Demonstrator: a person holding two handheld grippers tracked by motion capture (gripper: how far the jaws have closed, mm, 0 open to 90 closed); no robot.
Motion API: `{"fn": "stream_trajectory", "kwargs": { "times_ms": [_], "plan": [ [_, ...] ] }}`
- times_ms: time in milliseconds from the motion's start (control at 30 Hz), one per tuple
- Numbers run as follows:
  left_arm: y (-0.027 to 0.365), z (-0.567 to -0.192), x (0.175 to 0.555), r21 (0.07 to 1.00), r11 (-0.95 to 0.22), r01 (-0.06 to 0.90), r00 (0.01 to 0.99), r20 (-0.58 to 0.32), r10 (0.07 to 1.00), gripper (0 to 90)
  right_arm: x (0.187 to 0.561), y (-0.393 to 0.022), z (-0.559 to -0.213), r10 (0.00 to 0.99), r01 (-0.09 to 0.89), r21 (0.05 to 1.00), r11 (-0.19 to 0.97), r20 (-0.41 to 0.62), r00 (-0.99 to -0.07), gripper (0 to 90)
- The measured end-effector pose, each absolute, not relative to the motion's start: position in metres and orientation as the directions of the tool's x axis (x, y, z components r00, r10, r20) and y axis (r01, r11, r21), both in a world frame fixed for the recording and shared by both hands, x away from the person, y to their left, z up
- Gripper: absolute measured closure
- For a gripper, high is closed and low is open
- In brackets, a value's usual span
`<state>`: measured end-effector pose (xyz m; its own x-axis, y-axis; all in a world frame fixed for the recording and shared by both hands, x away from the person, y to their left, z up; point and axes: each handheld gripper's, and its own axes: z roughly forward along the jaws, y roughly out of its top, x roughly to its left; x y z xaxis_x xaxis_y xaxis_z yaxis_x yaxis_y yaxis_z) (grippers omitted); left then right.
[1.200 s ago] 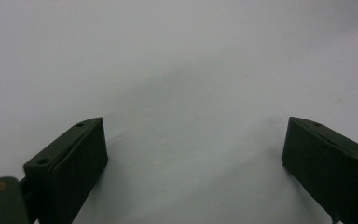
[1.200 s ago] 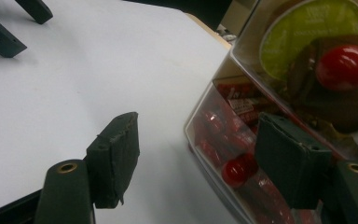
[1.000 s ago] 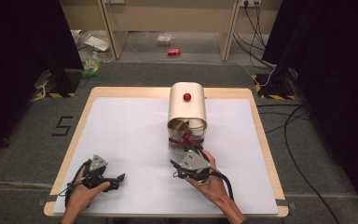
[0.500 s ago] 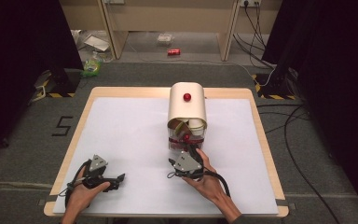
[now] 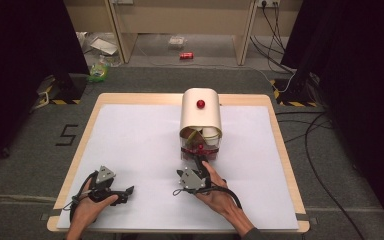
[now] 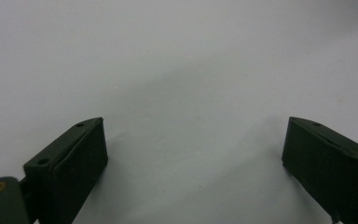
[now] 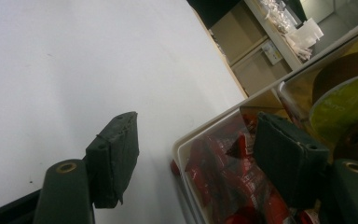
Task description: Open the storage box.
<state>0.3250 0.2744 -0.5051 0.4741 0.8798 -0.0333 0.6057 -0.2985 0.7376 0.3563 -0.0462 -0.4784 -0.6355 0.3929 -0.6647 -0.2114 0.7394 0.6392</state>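
Box (image 5: 201, 120): cream, rounded lid, red knob (image 5: 200, 104), clear front showing red packets (image 7: 223, 177). Right gripper (image 5: 198, 161), jaws apart, straddles its rim. Left gripper (image 5: 128, 191) rests open on matte white table (image 5: 130, 140).

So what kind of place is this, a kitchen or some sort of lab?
Most likely a lab or workshop set up for recording, not a kitchen. A white-topped wooden table stands on grey carpet between black curtains, loose black cables trail across the floor, and yellow-and-black hazard tape marks the stand bases.

Right gripper (image 5: 198, 162) drawn back slightly from container (image 5: 200, 120), toward person
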Motion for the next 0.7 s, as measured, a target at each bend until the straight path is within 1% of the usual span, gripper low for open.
{"fn": "stream_trajectory", "kwargs": {
  "times_ms": [167,367,400,433,533,700],
  "plan": [
    [0.2742,-0.5052,0.3249,0.737,-0.297,0.606,0.474,-0.035,0.88,5.9,0.3556,-0.0426,-0.481,0.369,-0.236,0.605,0.761,-0.701,-0.61,31.8],
    [0.2743,-0.5051,0.325,0.738,-0.298,0.606,0.474,-0.033,0.88,5.9,0.3555,-0.0405,-0.4823,0.362,-0.246,0.595,0.765,-0.714,-0.6,32.3],
    [0.2743,-0.5051,0.325,0.738,-0.298,0.606,0.474,-0.034,0.88,5.9,0.3554,-0.0402,-0.4825,0.359,-0.252,0.579,0.775,-0.732,-0.579,31.0],
    [0.2743,-0.5051,0.325,0.738,-0.298,0.606,0.474,-0.034,0.88,5.9,0.3554,-0.0402,-0.4825,0.359,-0.252,0.579,0.775,-0.732,-0.579,31.0],
    [0.2743,-0.5051,0.325,0.738,-0.298,0.606,0.474,-0.033,0.88,5.9,0.3609,-0.0457,-0.4823,0.388,-0.212,0.594,0.776,-0.714,-0.582,31.2],
    [0.2743,-0.5052,0.3249,0.738,-0.297,0.606,0.474,-0.035,0.88,5.9,0.3643,-0.0483,-0.4829,0.387,-0.202,0.6,0.774,-0.701,-0.599,31.7]
  ]
}}
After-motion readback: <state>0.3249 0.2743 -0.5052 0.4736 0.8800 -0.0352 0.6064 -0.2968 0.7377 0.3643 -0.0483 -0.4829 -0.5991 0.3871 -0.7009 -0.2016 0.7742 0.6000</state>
